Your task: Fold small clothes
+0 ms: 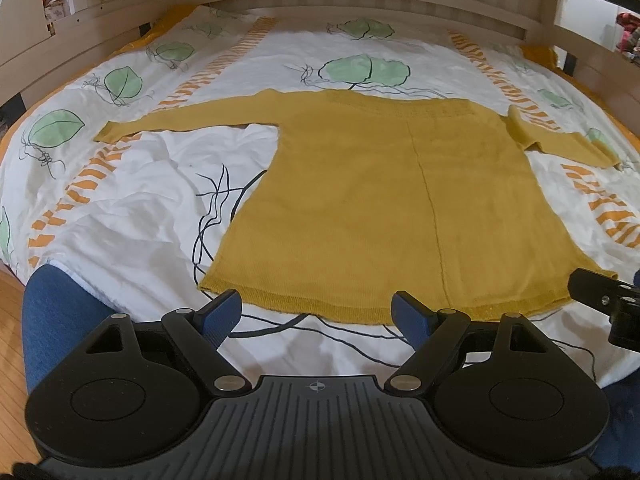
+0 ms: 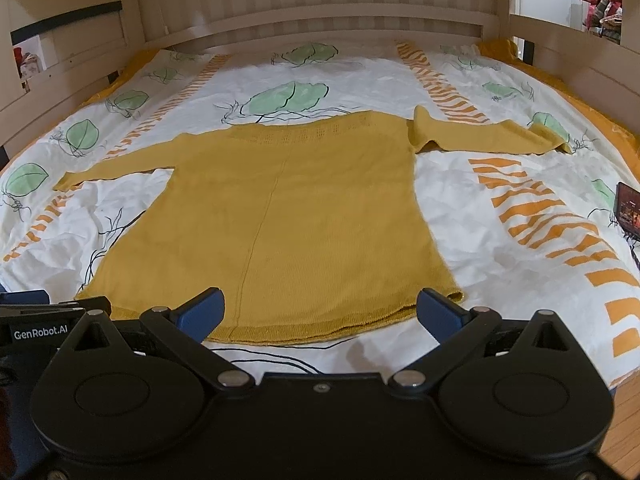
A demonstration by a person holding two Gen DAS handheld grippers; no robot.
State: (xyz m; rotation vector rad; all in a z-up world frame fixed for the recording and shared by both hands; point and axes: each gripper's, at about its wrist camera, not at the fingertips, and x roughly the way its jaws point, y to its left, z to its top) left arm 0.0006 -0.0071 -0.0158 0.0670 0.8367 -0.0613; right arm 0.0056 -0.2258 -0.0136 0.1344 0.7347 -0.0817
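Note:
A mustard-yellow knit sweater (image 1: pixel 372 200) lies flat on the bed, hem toward me, both sleeves spread sideways. It also shows in the right wrist view (image 2: pixel 288 216). Its left sleeve (image 1: pixel 180 120) lies straight; its right sleeve (image 2: pixel 488 136) is rumpled at the shoulder and cuff. My left gripper (image 1: pixel 318 312) is open and empty, just short of the hem's left half. My right gripper (image 2: pixel 320 310) is open and empty, at the hem's right half. The right gripper's body shows at the edge of the left wrist view (image 1: pixel 608 304).
The bed has a white cover (image 1: pixel 132 216) printed with green leaves and orange stripes. Wooden bed rails (image 2: pixel 320 20) stand at the far side and both ends. A dark phone-like object (image 2: pixel 628 208) lies on the cover at the right. Wooden floor (image 1: pixel 12 340) lies below the bed's near edge.

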